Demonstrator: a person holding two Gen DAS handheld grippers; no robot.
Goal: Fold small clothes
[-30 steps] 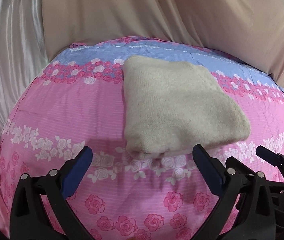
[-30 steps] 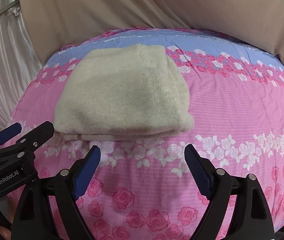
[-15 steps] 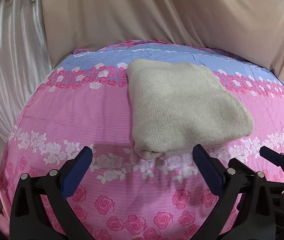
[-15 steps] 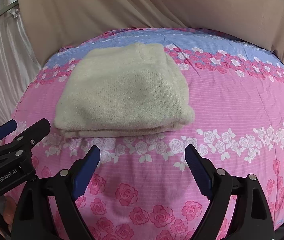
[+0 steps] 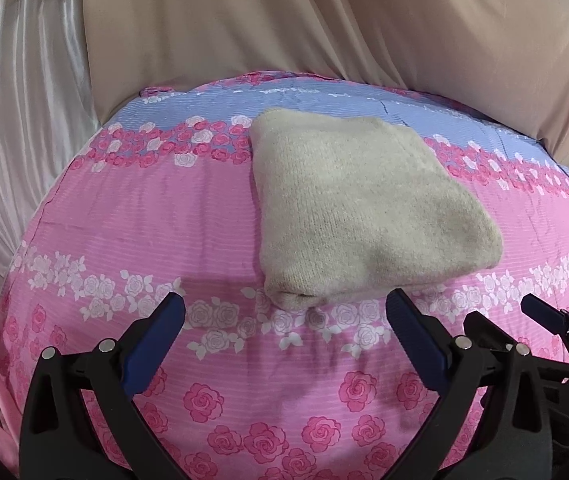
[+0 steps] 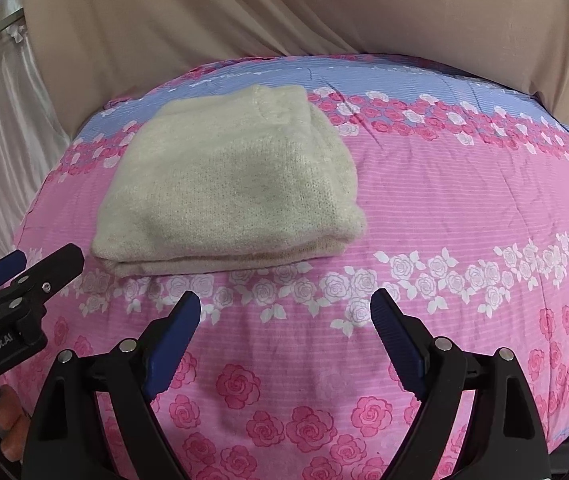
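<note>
The cream sweater [image 5: 360, 216] is seen lying on the bed [image 5: 132, 220] as a compact, layered rectangle, so the folding is judged essentially done; at most a tidying of the edges is left. Nothing is held: the left gripper [image 5: 284, 320] and right gripper [image 6: 284, 312] are poised short of its near edge, jaws spread wide

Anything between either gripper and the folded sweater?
Nothing visible. Only bare bedspread lies between the open left gripper and the sweater, and likewise for the open right gripper.
</note>
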